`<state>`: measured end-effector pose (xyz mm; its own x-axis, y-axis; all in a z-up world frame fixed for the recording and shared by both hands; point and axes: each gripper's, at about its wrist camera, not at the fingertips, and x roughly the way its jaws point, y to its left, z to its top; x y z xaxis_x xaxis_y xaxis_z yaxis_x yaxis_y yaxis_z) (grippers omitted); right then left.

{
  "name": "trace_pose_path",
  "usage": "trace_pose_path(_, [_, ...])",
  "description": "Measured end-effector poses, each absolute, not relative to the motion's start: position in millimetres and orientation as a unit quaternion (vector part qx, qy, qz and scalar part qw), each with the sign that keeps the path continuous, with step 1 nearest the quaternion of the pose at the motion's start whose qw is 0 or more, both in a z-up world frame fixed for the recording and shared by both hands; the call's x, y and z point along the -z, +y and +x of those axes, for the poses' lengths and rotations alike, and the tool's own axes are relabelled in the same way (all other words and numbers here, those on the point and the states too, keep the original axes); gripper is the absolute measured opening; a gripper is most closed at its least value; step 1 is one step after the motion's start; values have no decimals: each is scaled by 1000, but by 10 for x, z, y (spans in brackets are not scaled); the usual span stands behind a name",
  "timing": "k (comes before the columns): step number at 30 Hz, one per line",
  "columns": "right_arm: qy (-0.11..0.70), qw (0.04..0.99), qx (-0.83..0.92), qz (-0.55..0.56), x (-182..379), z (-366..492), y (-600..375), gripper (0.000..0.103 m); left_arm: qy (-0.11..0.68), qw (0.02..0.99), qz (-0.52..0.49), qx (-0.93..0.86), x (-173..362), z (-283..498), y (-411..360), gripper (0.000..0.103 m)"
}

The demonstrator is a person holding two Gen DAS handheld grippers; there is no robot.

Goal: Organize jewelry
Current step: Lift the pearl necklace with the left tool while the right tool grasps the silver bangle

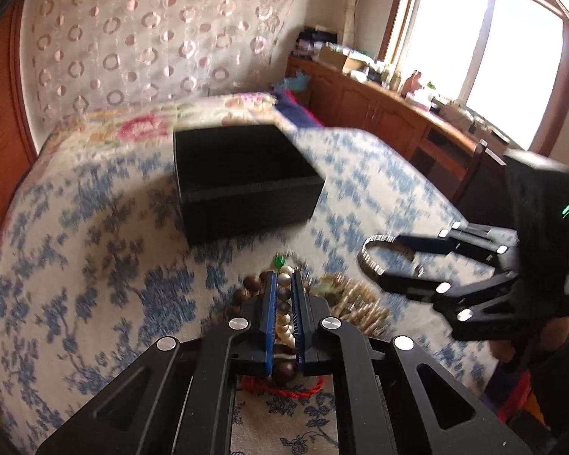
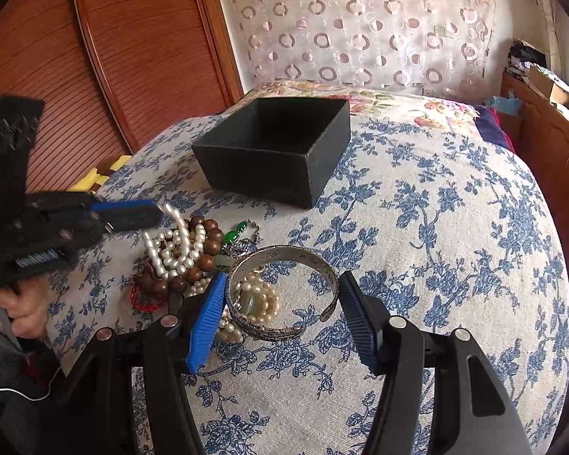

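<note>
Pearls point(image 1: 283, 316) are sitting clenched in our left gripper point(image 1: 283, 284); our right gripper point(image 2: 280, 295), jaws released, is straddling the cuff point(image 2: 284, 295) beside the heap point(image 2: 178, 254) on the bed point(image 2: 455, 227). Next, we judge: closing, then carrying to the box point(image 2: 273, 174).

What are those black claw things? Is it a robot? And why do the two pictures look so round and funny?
No robot: a person holds two grabbing tools, one per hand. Each carries a wide-eyed camera looking along its jaws, which bends the picture.

The left tool's camera shows the left gripper shut on a pearl strand from the jewelry pile. The right tool's camera shows the right gripper, jaws open around a silver cuff bracelet, not squeezing it.

On the blue-flowered cloth lie wooden beads, a green-stone piece and a red cord. The open black box behind looks empty.
</note>
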<state>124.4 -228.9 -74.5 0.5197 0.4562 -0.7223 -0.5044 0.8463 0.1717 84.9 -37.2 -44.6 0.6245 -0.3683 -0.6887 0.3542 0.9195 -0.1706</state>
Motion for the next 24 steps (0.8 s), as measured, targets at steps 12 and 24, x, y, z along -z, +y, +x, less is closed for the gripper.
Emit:
trace_pose_path(12, [381,880,-281,-34,528,1217,-2265,63,321,927,-9,197,-239,878,-296,7])
trace_pose_path(24, [360,888,-280,-55,324,1335,-2157,63,266,948,1,172,-834,932,-133,7])
